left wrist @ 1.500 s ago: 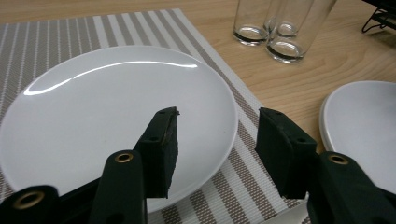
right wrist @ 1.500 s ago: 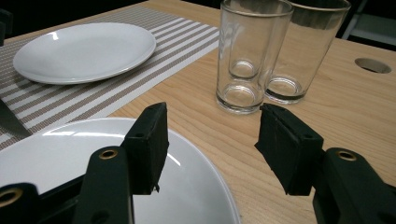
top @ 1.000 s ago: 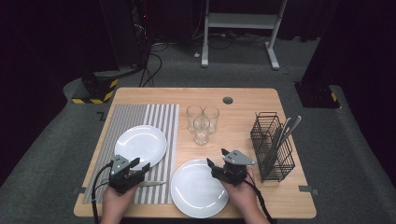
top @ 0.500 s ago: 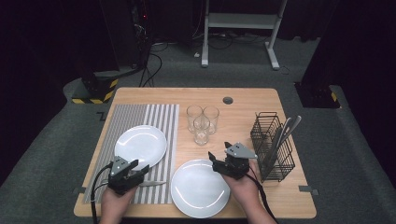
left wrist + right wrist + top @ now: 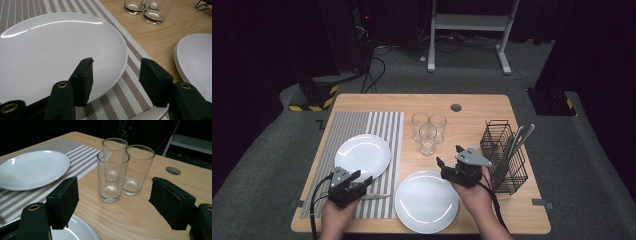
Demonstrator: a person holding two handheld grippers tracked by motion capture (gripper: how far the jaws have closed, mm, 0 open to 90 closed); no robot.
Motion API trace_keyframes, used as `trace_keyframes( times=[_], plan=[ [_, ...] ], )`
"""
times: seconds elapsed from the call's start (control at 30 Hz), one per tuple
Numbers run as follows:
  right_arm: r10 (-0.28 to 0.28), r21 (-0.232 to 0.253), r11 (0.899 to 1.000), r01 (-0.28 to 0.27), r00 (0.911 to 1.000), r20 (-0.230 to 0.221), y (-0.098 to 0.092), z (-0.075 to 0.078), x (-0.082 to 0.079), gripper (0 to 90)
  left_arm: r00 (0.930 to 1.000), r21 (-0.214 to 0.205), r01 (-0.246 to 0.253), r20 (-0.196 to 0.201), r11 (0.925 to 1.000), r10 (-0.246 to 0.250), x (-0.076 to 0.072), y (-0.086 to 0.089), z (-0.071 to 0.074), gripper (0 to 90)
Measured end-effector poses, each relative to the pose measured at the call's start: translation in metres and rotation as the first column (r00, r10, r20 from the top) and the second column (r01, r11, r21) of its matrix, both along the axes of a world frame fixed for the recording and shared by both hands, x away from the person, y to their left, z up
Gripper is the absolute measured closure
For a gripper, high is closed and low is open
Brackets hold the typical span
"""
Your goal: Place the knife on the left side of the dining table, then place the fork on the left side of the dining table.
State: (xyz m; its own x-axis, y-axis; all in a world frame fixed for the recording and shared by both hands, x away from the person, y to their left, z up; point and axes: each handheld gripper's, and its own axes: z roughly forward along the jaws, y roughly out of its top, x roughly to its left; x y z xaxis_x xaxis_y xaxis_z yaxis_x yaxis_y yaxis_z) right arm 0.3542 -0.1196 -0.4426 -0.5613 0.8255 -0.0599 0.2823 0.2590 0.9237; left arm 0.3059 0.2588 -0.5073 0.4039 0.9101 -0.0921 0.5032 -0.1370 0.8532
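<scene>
Your table [image 5: 492,107] carries a striped mat [image 5: 362,130] at 9 o'clock. A white plate [image 5: 362,156] rests on the mat, and a second plate [image 5: 427,201] lies on the bare wood at 6 o'clock. A black wire basket [image 5: 504,155] with cutlery stands at 3 o'clock. Three empty glasses [image 5: 428,131] cluster together at the centre, touching or nearly so.

Your right gripper [image 5: 448,157] hangs above the far edge of the second plate, aimed toward 11 o'clock at the glasses. Its jaws have just been opening and stand spread with nothing between them; in the right gripper view the nearest glass [image 5: 112,176] sits framed between them, farther off.

Your left gripper [image 5: 362,179] sits at 7 o'clock over the mat, at the near rim of the first plate. Its jaws have also just been opening and are spread, gripping nothing. A knife [image 5: 374,197] lies on the mat just under it.
</scene>
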Motion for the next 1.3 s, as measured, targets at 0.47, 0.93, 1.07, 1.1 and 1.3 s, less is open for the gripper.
trace_keyframes(
  times=[0.47, 0.93, 1.07, 1.1, 1.3],
  plan=[
    [-0.029, 0.025, 0.999, 0.027, 0.998, 0.056, -0.009, 0.031, -0.001, 23.1, 0.9999, -0.021, -0.008, 0.009, 0.9998, 0.008, 0.0, 0.003, 0.002, 43.0],
    [-0.084, 0.031, 0.996, 0.081, 0.9926, 0.088, -0.026, 0.055, 0.005, 25.2, 0.9996, -0.021, -0.022, 0.017, 0.9995, 0.023, -0.001, 0.005, 0.003, 42.3],
    [-0.105, 0.027, 0.994, 0.103, 0.9899, 0.095, -0.031, 0.058, 0.01, 26.0, 0.9995, -0.024, -0.026, 0.018, 0.9994, 0.026, -0.001, 0.006, 0.002, 41.6],
    [-0.109, 0.024, 0.994, 0.107, 0.9893, 0.097, -0.032, 0.059, 0.011, 26.2, 0.9995, -0.024, -0.027, 0.019, 0.9994, 0.027, -0.001, 0.006, 0.002, 41.5],
    [-0.129, 0.011, 0.992, 0.129, 0.9857, 0.109, -0.041, 0.067, 0.016, 28.1, 0.999, -0.041, -0.035, 0.027, 0.9986, 0.036, -0.002, 0.01, 0.002, 41.2]
  ],
)
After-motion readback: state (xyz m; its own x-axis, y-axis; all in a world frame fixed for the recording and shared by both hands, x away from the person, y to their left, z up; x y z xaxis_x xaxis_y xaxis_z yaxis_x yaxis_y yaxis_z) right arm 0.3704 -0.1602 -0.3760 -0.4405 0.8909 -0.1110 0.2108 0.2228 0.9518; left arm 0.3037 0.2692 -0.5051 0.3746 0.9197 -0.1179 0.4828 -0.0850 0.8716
